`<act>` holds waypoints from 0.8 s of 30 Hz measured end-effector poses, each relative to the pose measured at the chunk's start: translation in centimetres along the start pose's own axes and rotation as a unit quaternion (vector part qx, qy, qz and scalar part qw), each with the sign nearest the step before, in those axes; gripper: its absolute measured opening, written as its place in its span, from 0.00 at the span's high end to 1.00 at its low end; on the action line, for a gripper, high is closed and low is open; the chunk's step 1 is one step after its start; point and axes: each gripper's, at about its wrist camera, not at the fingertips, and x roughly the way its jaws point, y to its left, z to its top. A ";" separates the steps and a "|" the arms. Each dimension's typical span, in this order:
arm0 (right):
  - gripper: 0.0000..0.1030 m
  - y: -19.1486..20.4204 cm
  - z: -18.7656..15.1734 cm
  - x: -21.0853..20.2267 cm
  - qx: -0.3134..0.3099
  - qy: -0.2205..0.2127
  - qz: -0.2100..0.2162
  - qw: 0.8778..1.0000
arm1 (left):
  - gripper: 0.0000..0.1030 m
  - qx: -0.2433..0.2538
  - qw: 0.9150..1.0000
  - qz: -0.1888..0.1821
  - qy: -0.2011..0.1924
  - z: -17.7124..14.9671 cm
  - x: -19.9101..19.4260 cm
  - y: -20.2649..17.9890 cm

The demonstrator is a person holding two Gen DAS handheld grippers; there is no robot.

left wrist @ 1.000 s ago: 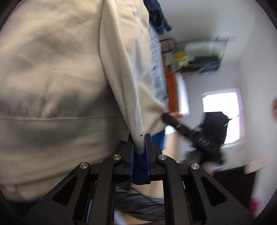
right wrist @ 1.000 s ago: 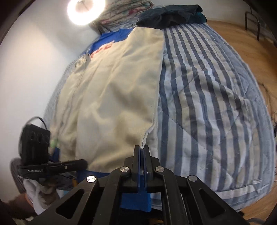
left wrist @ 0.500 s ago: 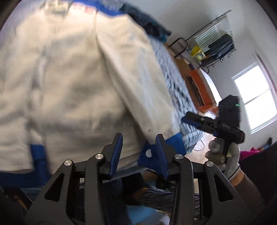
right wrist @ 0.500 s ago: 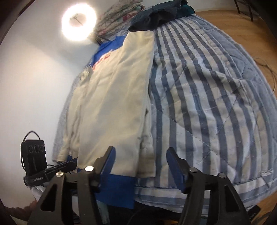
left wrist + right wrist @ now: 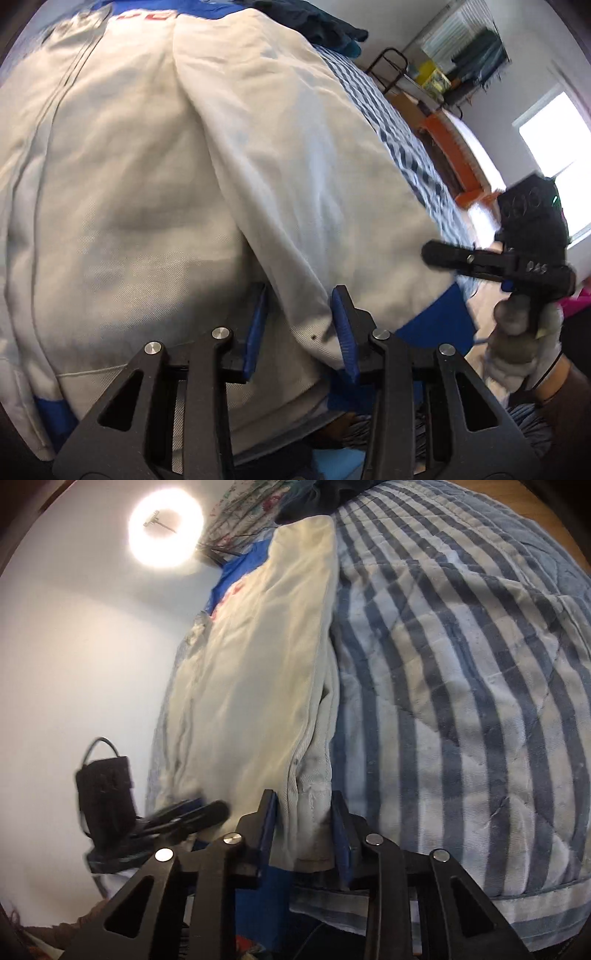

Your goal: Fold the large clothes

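Both grippers, left gripper (image 5: 301, 325) and right gripper (image 5: 304, 827), have jaws wide around the near hem of one cream jacket (image 5: 266, 686) on the striped bed (image 5: 461, 701).

Left gripper (image 5: 301, 325) is spread wide, jaws apart; right gripper (image 5: 304, 825) gapes too, gripped by a gloved hand (image 5: 521, 339) off right.

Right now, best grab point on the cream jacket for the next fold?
Probably the near hem of the cream jacket, at the layered corners by the blue band. Come from the bed's near edge: both left tongs and right tongs already straddle those edges, open.
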 end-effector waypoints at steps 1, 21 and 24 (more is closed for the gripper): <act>0.70 0.3 0.0 0.2 -0.009 0.003 -0.005 1.000 | 0.63 -0.008 1.000 -0.003 -0.004 0.0 -0.4 0.0; 0.90 10.7 0.2 3.6 -0.135 -0.024 -0.234 0.963 | 0.63 -0.018 0.997 0.035 -0.073 1.4 -1.1 0.4; 0.90 12.1 0.5 3.7 -0.167 -0.028 -0.260 0.951 | 0.63 -0.028 0.995 0.017 -0.093 1.2 -4.7 0.7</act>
